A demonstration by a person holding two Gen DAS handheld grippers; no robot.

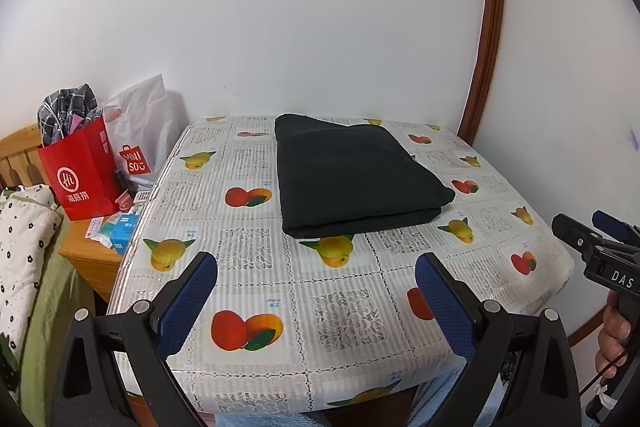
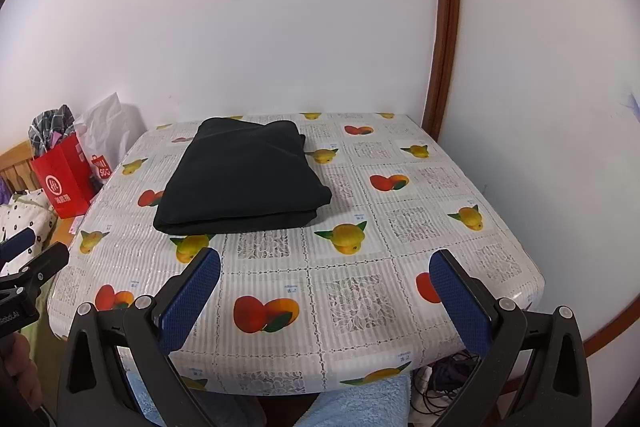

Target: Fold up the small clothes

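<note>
One folded black garment [image 1: 356,175] sits mid-frame on the worktop [image 1: 280,291] (fruit-print cover); left tongs [image 1: 316,291] and right tongs [image 2: 324,291] both spread, empty.

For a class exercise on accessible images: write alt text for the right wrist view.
A folded black garment lies on a table with a fruit-print cloth. The right tool hovers open above the near edge, holding nothing.

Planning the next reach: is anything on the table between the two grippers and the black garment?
Nothing visible. Only bare fruit-print tablecloth lies between the open left gripper, the open right gripper and the folded black garment.
</note>
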